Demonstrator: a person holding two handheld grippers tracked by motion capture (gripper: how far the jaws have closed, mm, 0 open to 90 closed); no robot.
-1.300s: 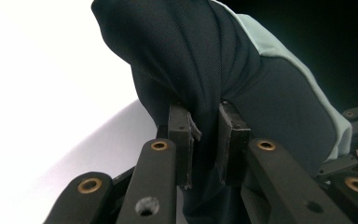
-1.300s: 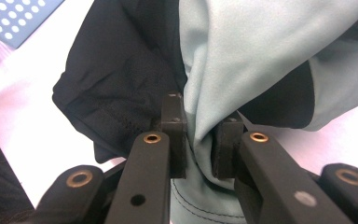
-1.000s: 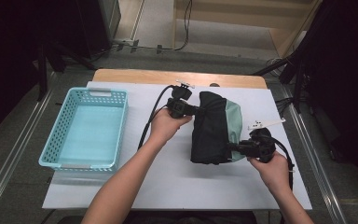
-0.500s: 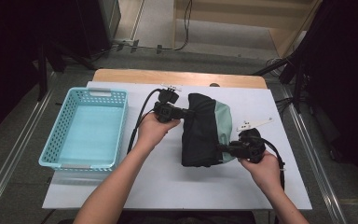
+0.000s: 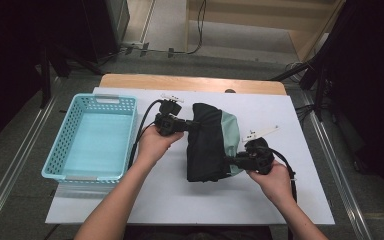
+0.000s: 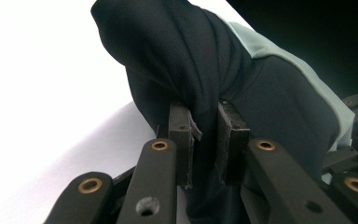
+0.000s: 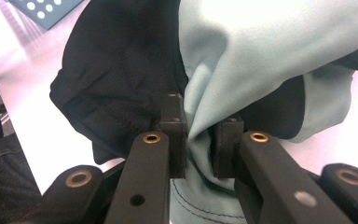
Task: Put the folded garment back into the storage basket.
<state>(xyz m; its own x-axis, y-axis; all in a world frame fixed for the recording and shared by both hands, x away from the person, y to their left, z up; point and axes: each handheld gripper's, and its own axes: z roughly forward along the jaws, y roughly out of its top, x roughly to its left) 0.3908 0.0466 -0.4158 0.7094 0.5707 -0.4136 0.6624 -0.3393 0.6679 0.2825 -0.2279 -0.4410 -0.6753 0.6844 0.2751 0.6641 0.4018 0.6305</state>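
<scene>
A black and pale green garment (image 5: 207, 142) lies folded in the middle of the white table (image 5: 170, 200). My left gripper (image 5: 192, 125) is shut on a black fold at the garment's upper left edge; in the left gripper view the cloth (image 6: 205, 79) is pinched between the two pads (image 6: 181, 135). My right gripper (image 5: 228, 160) is shut on the garment's lower right edge, and in the right gripper view pale green cloth (image 7: 242, 51) bunches between its jaws, with black cloth (image 7: 116, 70) to the left.
A light blue plastic basket (image 5: 65, 145) stands at the table's left side. A wooden strip (image 5: 195, 84) runs along the far edge. Cables trail from both grippers. Metal rails flank the table on both sides.
Both hands have slid leftward across the table, dragging the garment with them toward the basket. Both grips are unchanged.
</scene>
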